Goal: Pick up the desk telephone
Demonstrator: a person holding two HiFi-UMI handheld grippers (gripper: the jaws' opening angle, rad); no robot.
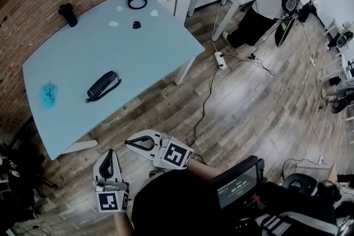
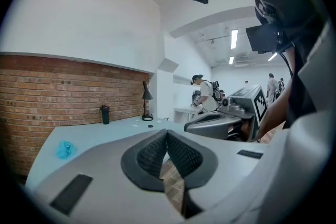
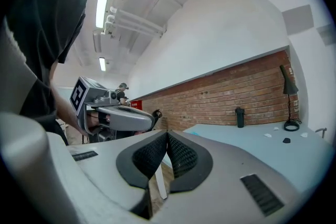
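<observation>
Up the head view from both grippers, well apart from them: the desk telephone [image 1: 103, 85] on the pale blue table [image 1: 149, 47].
Left gripper [image 1: 109, 153] and right gripper [image 1: 128, 142] hang over the wooden floor [image 1: 238, 96], off the table's near edge, each with its pads pressed together on nothing. The phone's long axis runs diagonally, lower left to upper right, with a dark cord looped along its lower side. Both tips look about equally far; the left gripper points more directly at the phone, while the right lies crosswise. Neither gripper view shows the phone, probably because the gripper bodies hide it. Whether it has a base under the handset is too small to tell.
</observation>
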